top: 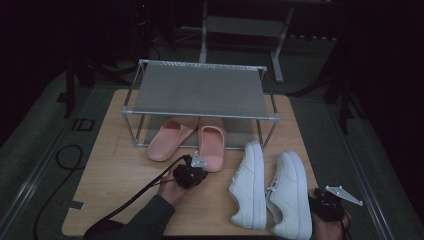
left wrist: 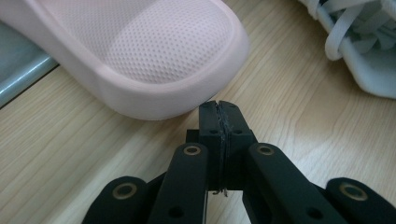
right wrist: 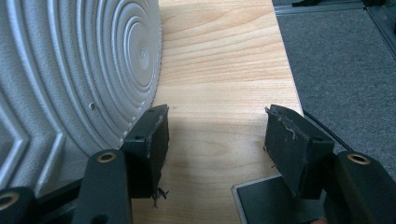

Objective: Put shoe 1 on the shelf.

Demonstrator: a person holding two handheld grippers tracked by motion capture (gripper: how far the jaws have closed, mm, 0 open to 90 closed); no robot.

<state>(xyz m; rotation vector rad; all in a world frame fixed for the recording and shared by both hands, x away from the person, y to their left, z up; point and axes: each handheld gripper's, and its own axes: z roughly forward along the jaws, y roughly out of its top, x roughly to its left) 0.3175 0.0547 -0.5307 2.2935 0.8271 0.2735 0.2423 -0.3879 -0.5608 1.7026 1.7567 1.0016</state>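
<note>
Two pink slippers lie at the front of a metal shoe rack [top: 200, 90]; the left slipper [top: 171, 137] and the right slipper [top: 212, 142] have their far ends under the shelf. My left gripper [top: 192, 172] [left wrist: 218, 109] is shut on nothing, its tips just short of the near end of the right slipper [left wrist: 154, 56]. Two white sneakers lie to the right, one [top: 248, 185] beside the other [top: 289, 195]. My right gripper [top: 327, 205] [right wrist: 215, 123] is open with nothing between its fingers, next to the ribbed sole of the nearer sneaker [right wrist: 79, 70].
The wooden table [top: 120, 170] ends close to the right of the right gripper, with grey carpet [right wrist: 345, 60] beyond it. A black cable [top: 130, 200] trails from the left gripper over the table's front. A sneaker's laces [left wrist: 355, 32] lie right of the left gripper.
</note>
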